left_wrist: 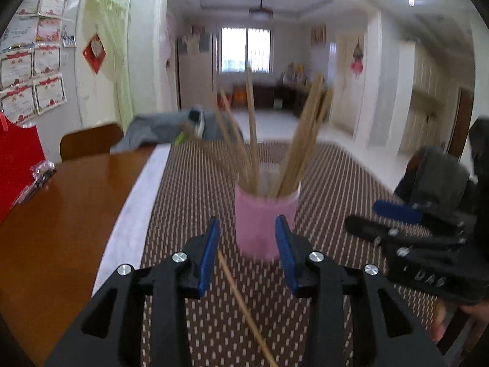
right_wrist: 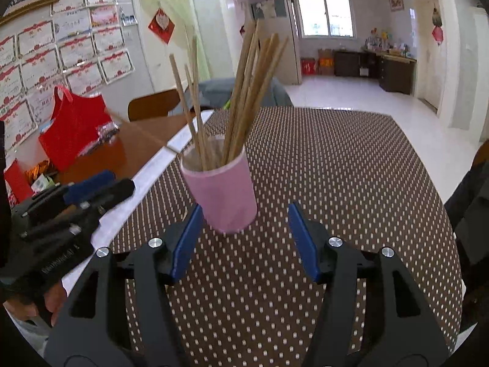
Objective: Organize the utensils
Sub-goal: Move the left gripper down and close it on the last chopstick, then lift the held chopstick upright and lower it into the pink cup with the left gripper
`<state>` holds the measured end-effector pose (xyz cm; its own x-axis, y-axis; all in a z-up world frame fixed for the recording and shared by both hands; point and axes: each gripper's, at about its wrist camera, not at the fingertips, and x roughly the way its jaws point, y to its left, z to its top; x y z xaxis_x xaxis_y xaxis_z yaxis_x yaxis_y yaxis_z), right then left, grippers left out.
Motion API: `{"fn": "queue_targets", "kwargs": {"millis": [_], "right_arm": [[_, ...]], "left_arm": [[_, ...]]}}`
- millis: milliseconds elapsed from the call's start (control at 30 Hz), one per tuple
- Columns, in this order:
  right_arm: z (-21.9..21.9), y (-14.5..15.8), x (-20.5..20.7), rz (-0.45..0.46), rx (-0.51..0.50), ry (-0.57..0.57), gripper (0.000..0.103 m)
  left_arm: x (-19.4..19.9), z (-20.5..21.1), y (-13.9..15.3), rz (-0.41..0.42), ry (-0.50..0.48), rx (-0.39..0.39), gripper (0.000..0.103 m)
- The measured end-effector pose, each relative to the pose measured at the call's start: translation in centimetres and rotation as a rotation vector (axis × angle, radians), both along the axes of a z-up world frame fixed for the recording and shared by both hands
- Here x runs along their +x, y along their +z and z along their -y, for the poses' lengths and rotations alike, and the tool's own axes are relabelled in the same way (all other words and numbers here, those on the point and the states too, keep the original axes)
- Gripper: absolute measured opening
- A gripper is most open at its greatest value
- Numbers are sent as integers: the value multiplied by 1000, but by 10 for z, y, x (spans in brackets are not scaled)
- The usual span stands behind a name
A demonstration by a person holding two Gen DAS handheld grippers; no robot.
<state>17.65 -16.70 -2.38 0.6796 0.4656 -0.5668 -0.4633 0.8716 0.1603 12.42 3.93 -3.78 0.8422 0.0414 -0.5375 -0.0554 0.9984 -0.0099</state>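
A brown dotted mat [right_wrist: 336, 168] covers most of the bench [left_wrist: 61, 214], whose bare wood shows at the left. On that wood stands a red bag [right_wrist: 76, 128] with a small clear packet [right_wrist: 107, 130] beside it. A chair back [right_wrist: 152, 104] rises behind the bench, and grey cloth [left_wrist: 152, 131] lies past the far edge. Framed certificates [right_wrist: 45, 58] fill the left wall, next to a red diamond hanging [right_wrist: 161, 26] and a pale green curtain [left_wrist: 107, 55]. Farther off are a barred window [right_wrist: 325, 15], a dark cabinet [right_wrist: 394, 70], a ceiling fan [left_wrist: 260, 10] and a white tiled floor [right_wrist: 351, 94].
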Motion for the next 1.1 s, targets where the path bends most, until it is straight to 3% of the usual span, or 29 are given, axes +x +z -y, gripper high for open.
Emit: {"fn": "queue_targets", "kwargs": {"millis": [300,567,867,1000,1100], "right_arm": [[4,-27,-4,-132,-45,37,60],[-1,-42,0,-205,-75,61,60],[-5,-45,6,-230,-85,70,60],[-8,-43,11,-236,-85,75,61],[-9,-44,12,-241,-77,75,61]], "left_arm": [[32,-3,-55,-348,12,-40,37],[66,-10,-91,-566,14,-44,37],[87,-13,-94,-674,-41,-2,27],[96,-12,-91,-726,-92,7,11],[95,-7,-90,-713,-114,16,6]]}}
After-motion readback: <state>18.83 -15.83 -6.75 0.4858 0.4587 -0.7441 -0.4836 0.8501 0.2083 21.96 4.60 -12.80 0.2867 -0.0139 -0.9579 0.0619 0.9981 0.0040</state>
